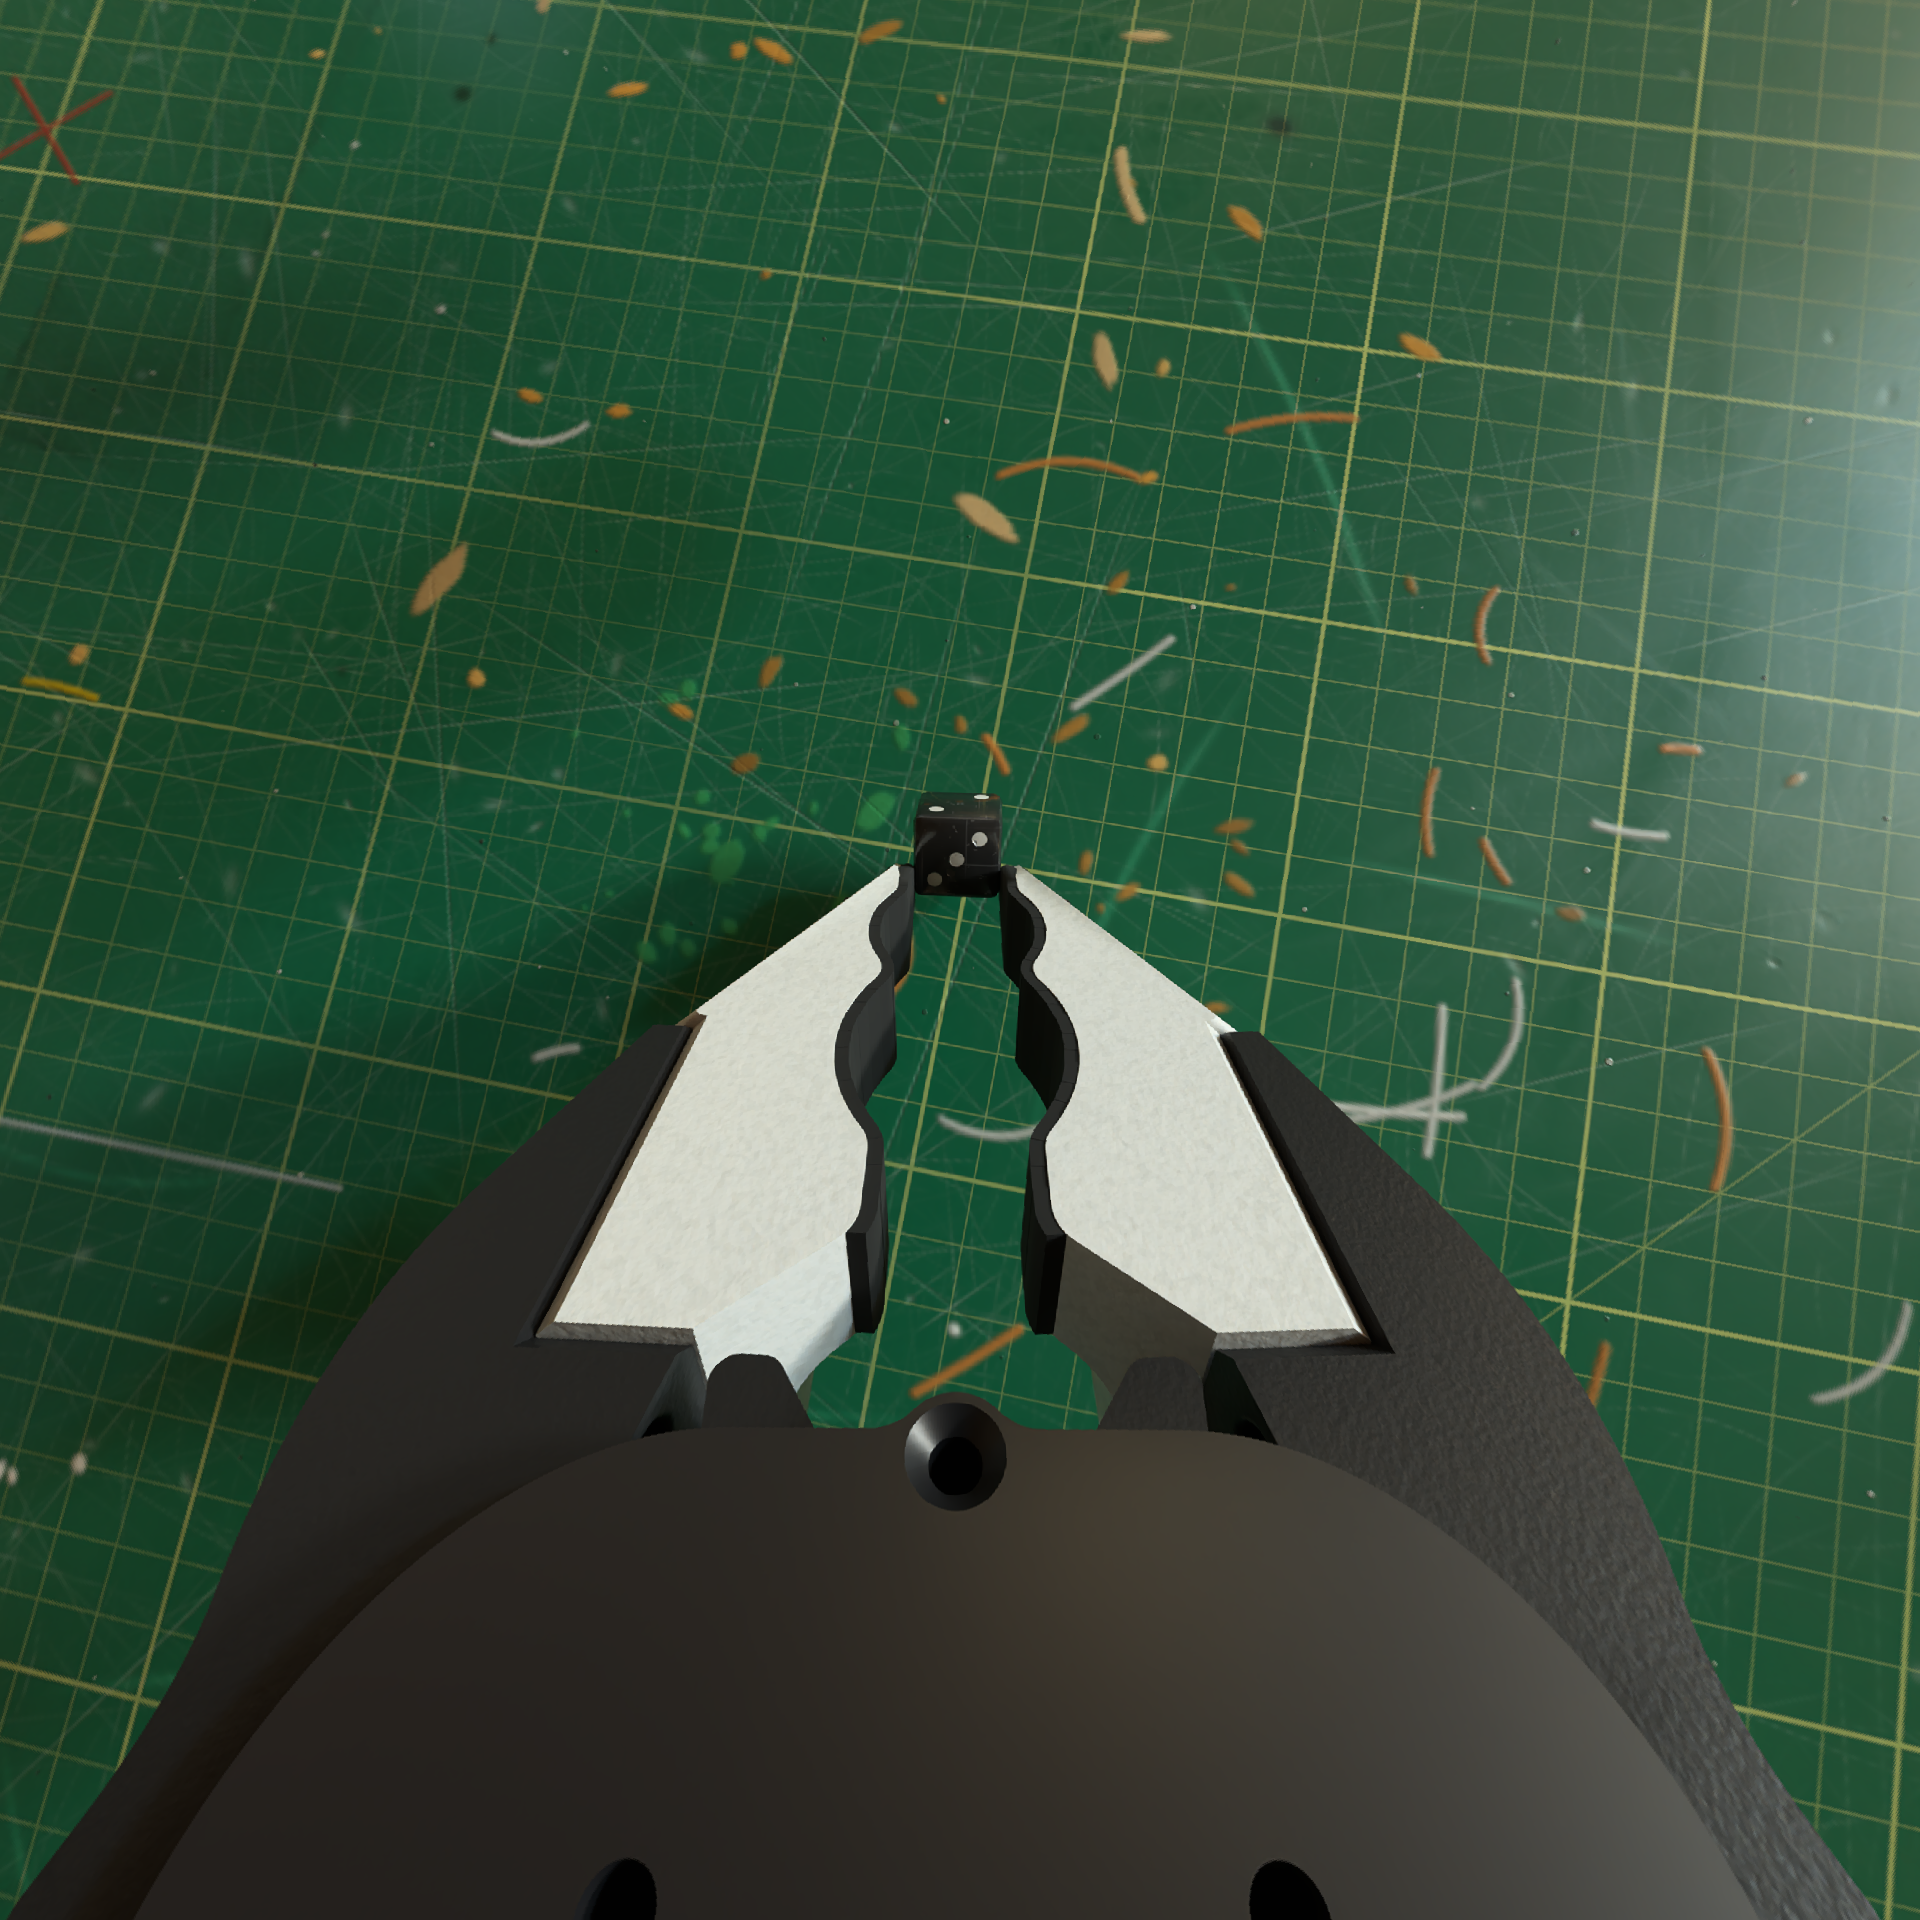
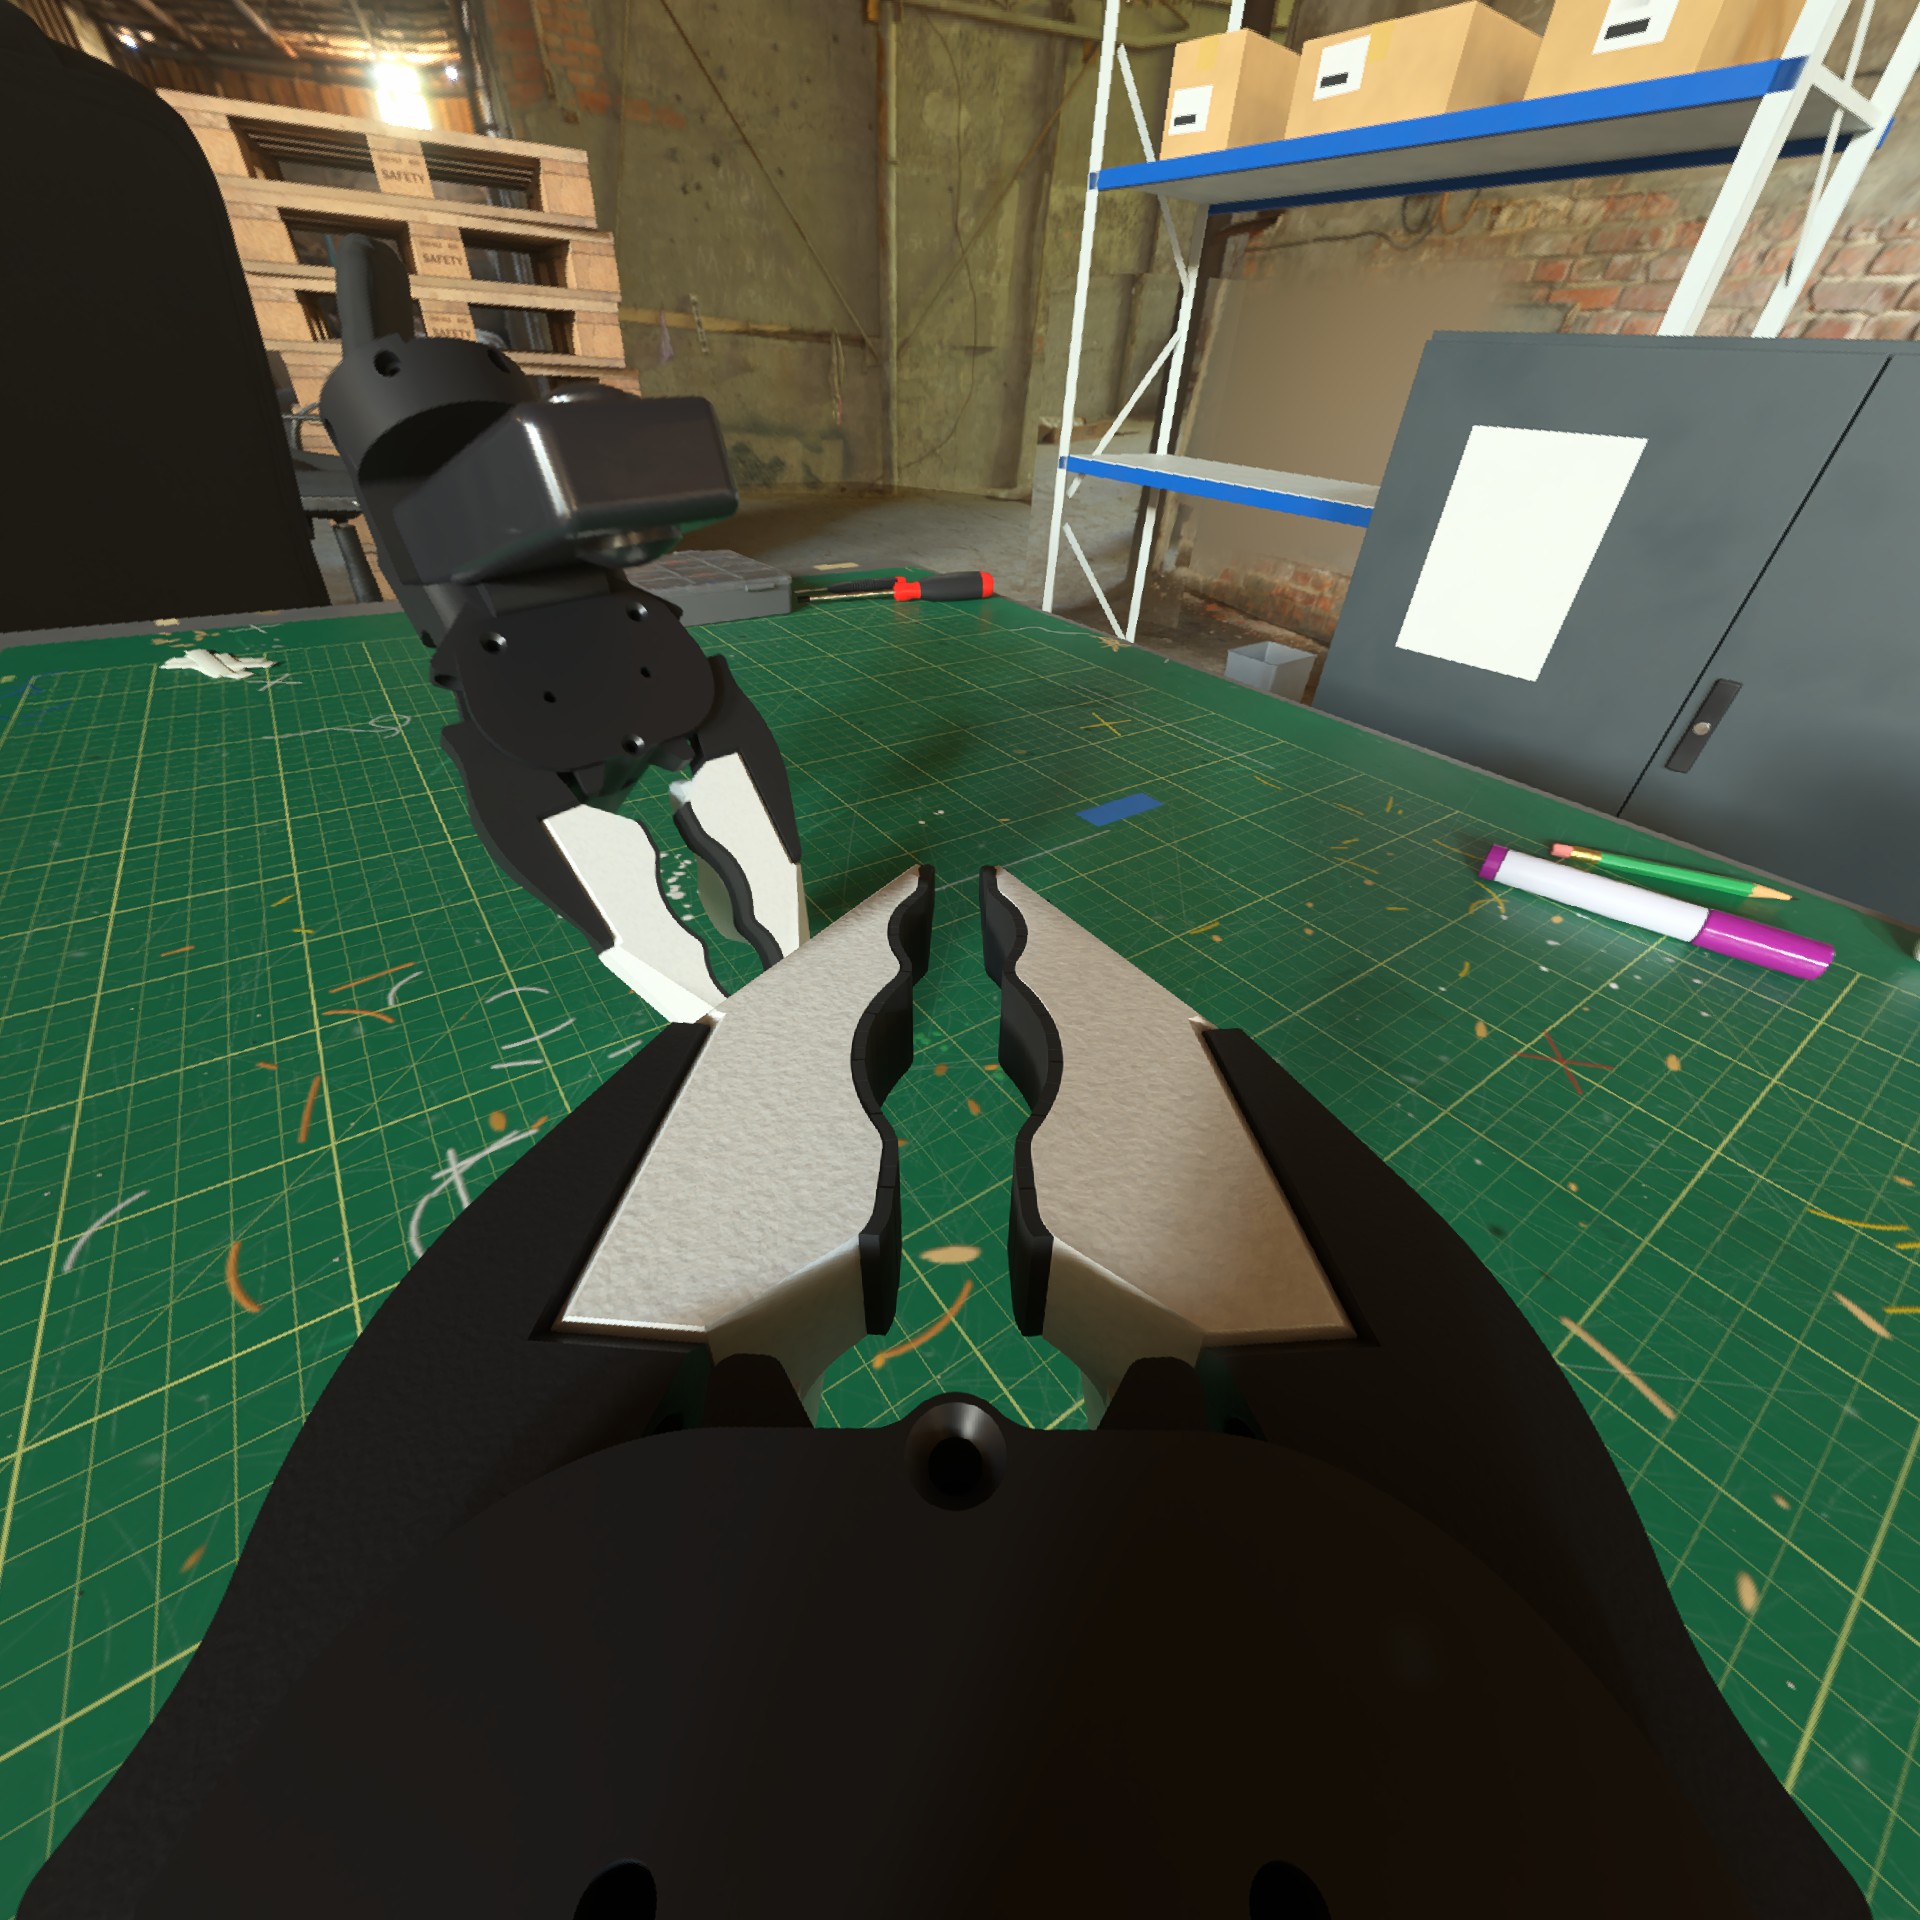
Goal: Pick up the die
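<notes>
1. the left claw (image 1: 958,878) is clamped on the die (image 1: 957,844), its two tips pressing the die's left and right sides just above the green gridded bench (image 1: 416,520).
2. the die is black with pale pips and sits at the very tip of the left claw, its upper part poking out beyond the fingertips (image 1: 906,883).
3. whether the die rests on the bench or hangs clear of it cannot be told.
4. the right claw (image 2: 956,878) holds nothing, its tips a narrow gap apart over the bench.
5. in the right wrist view the left claw stands ahead and to the left, angled down at the bench; its tips and the die are hidden behind the right claw's left finger.
6. a purple-and-white marker (image 2: 1662,914) and a green pencil (image 2: 1673,876) lie well off to the right of the right claw.
7. a red-handled screwdriver (image 2: 914,588) lies far ahead.
</notes>
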`<state>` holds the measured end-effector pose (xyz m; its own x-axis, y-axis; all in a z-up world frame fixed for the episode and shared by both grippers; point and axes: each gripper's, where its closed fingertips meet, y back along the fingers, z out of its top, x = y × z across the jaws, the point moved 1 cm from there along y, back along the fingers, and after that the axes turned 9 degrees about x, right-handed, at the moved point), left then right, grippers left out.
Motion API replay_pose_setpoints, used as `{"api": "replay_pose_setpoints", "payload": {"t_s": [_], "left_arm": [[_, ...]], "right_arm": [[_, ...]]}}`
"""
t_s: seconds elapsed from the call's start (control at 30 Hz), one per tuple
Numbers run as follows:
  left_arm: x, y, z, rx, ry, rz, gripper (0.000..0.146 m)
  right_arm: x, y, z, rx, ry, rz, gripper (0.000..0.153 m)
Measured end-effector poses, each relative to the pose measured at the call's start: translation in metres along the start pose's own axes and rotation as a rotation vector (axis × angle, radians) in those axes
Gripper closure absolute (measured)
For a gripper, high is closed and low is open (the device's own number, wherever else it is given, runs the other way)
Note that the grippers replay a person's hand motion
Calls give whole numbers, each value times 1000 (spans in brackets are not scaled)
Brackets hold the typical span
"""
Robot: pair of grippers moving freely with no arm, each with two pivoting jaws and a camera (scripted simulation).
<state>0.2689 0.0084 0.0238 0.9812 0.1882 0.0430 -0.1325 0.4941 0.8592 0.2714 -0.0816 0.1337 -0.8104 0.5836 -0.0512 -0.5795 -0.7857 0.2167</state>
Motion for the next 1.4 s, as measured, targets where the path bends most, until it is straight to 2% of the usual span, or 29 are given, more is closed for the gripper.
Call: {"api": "replay_pose_setpoints", "payload": {"t_s": [0.23,0.33,0.5,0.6,0.67,0.9,1.4], "left_arm": [[0,-5,1,-34,82,-48,130],[-1,3,4,-25,28,-25,130],[3,72,49,-135,-11,88,130],[-3,111,75,-129,-70,127,130],[-8,122,87,-103,-103,117,130],[-13,115,95,-52,-101,37,130],[-14,110,90,-19,-79,-44,130]], "right_arm": [[5,0,7,-62,-38,33,144],[9,-2,8,-98,-87,70,144],[17,-12,4,-116,-106,107,144],[24,-16,5,-111,-83,108,144],[29,-18,6,-108,-63,117,144],[37,-21,5,-79,0,115,144],[43,-25,4,-70,9,136,144]]}}
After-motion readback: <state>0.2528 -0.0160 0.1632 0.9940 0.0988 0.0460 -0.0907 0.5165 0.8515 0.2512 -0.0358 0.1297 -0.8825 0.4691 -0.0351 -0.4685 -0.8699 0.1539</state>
